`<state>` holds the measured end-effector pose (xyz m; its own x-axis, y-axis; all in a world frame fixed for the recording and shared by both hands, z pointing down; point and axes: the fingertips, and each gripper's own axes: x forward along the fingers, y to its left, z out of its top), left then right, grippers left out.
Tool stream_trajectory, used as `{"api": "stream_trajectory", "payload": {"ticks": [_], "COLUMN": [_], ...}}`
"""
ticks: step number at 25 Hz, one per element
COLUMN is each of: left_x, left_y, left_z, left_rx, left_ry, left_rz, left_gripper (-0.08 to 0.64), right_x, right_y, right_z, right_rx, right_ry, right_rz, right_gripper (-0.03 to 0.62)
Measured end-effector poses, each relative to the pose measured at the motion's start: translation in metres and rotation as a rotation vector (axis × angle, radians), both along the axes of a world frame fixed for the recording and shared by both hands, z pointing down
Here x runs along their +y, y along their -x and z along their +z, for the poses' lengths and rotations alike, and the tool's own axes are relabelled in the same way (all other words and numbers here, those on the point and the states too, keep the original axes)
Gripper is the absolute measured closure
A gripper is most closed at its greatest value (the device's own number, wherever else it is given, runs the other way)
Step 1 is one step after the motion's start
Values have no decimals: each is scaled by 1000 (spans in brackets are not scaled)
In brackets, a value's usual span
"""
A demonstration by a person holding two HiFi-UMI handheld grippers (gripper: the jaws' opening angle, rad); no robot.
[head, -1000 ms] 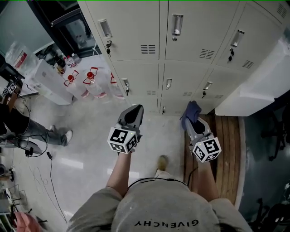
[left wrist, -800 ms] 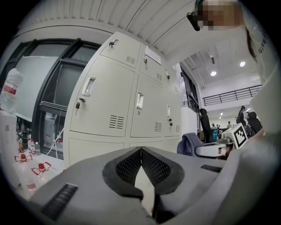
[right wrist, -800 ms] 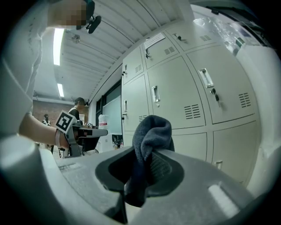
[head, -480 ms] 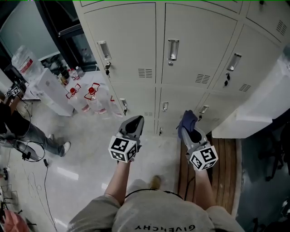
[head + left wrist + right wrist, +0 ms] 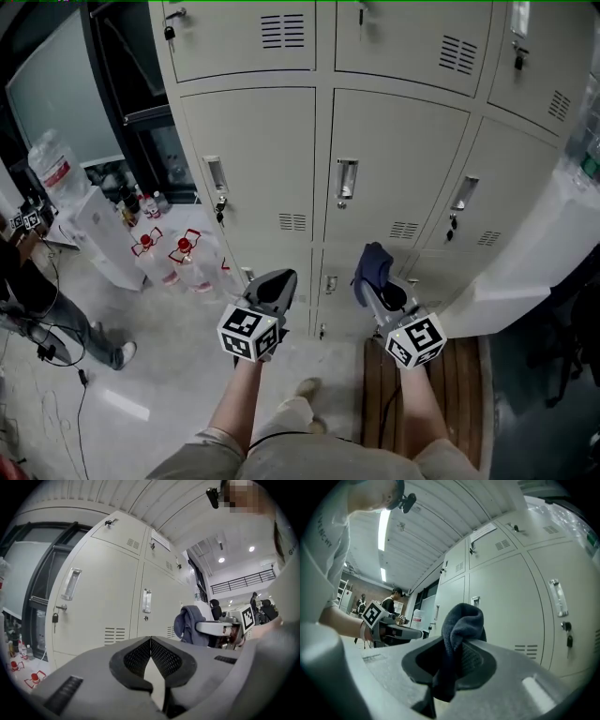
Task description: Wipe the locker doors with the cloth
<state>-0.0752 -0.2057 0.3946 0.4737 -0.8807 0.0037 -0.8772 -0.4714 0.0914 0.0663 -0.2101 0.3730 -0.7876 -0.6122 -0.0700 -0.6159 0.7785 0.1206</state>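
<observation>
A bank of cream locker doors (image 5: 394, 159) with metal handles faces me. My right gripper (image 5: 375, 277) is shut on a dark blue cloth (image 5: 372, 265), bunched up over its jaws, just short of the middle-row doors. The right gripper view shows the cloth (image 5: 461, 625) pinched between the jaws, with a locker door (image 5: 511, 606) beyond. My left gripper (image 5: 274, 284) is shut with nothing in it, level with the right one and left of it. In the left gripper view the jaws (image 5: 150, 640) meet at their tips before a door (image 5: 103, 597), and the cloth (image 5: 190, 624) shows at right.
Water jugs with red caps (image 5: 169, 258) stand on the floor at the lockers' left end beside a white cabinet (image 5: 98, 234). A person's legs (image 5: 47, 314) are at far left. A white box (image 5: 534, 262) juts out at right above a wooden platform (image 5: 375, 394).
The view has tilted up, so higher locker rows now show. Both grippers have risen and come closer to the doors, the cloth still held in the right one.
</observation>
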Motion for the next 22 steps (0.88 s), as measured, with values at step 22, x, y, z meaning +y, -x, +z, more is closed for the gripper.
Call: {"api": "stream_trajectory", "payload": {"ticks": [22], "left_x": [-104], "left_y": [8], "left_z": [-134], "left_rx": [-39], "left_ry": [-180], "left_rz": [95], "left_gripper": [561], "right_x": [-113], "right_y": [75], "right_z": [-253], "right_rx": [102], "right_ry": [-351], "right_rz": [-22], "right_gripper": [535]}}
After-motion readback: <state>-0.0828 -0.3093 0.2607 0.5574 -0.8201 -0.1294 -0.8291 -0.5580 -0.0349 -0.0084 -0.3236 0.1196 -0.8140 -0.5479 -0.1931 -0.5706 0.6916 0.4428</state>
